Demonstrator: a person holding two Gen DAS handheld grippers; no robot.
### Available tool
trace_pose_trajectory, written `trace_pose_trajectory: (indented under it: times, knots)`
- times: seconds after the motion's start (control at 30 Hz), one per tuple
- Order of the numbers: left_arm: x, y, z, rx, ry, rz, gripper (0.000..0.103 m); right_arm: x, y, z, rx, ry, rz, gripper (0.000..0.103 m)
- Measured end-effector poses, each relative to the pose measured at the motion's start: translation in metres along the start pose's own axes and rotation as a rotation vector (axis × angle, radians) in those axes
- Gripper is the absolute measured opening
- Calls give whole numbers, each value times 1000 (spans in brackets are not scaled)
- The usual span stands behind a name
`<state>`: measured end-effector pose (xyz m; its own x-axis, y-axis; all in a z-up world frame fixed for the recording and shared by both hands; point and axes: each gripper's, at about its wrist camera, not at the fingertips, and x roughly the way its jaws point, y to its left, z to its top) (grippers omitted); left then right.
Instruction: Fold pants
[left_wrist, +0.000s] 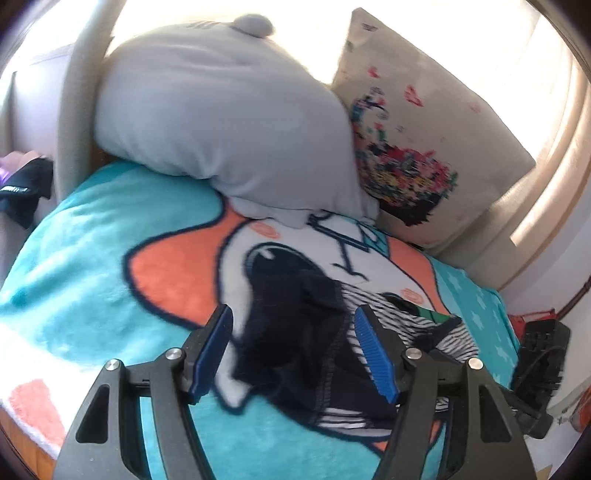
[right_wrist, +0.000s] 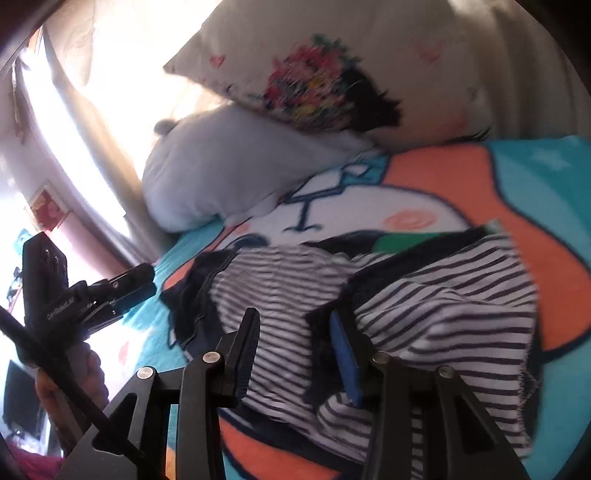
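Hovering wide open and holding nothing, the left claw (left_wrist: 293, 350) sits over the dark end of the pants (left_wrist: 295, 332). The right claw (right_wrist: 295, 350) is open and empty too, over the striped part. The pants lie crumpled on the bright blanket (left_wrist: 110, 229) on the bed. They look soft, light and floppy, so I think the stitched edge is best to pinch.

We see our left black two-finger gripper with blue ribbed pads (left_wrist: 293, 350) held with its jaws spread wide, nothing pinched between them. Our right black gripper with blue pads (right_wrist: 295, 350) also stands with its jaws apart, pointing forward and slightly downward; whether its right pad touches anything is hard to tell through the blur. In the right wrist view, our bare left hand (right_wrist: 70, 384) grips its handle at the lower left.
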<state>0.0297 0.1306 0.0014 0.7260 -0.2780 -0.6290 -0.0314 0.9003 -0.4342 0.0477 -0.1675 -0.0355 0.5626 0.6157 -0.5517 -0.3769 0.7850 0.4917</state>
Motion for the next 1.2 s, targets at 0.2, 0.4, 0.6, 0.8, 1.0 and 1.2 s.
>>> trace_pose_trajectory:
  times: [0.2, 0.4, 0.6, 0.8, 1.0, 1.2]
  knots:
    - [4, 26, -7, -75, 18, 5, 67, -21, 24, 10, -25, -27, 61, 67]
    - [17, 34, -24, -117, 72, -43, 67, 3, 46, 37, -39, 77, 129, 80]
    - [16, 39, -33, -134, 43, -75, 74, 73, 89, 62, -106, 298, 181, 88]
    - [17, 35, -36, -159, 32, -155, 78, 149, 112, 67, -177, 509, 29, 89]
    - [21, 25, -38, -141, 25, -165, 78, 193, 127, 69, -214, 650, -70, 95]
    - [26, 14, -42, -128, -15, -135, 77, 222, 146, 57, -333, 769, -191, 102]
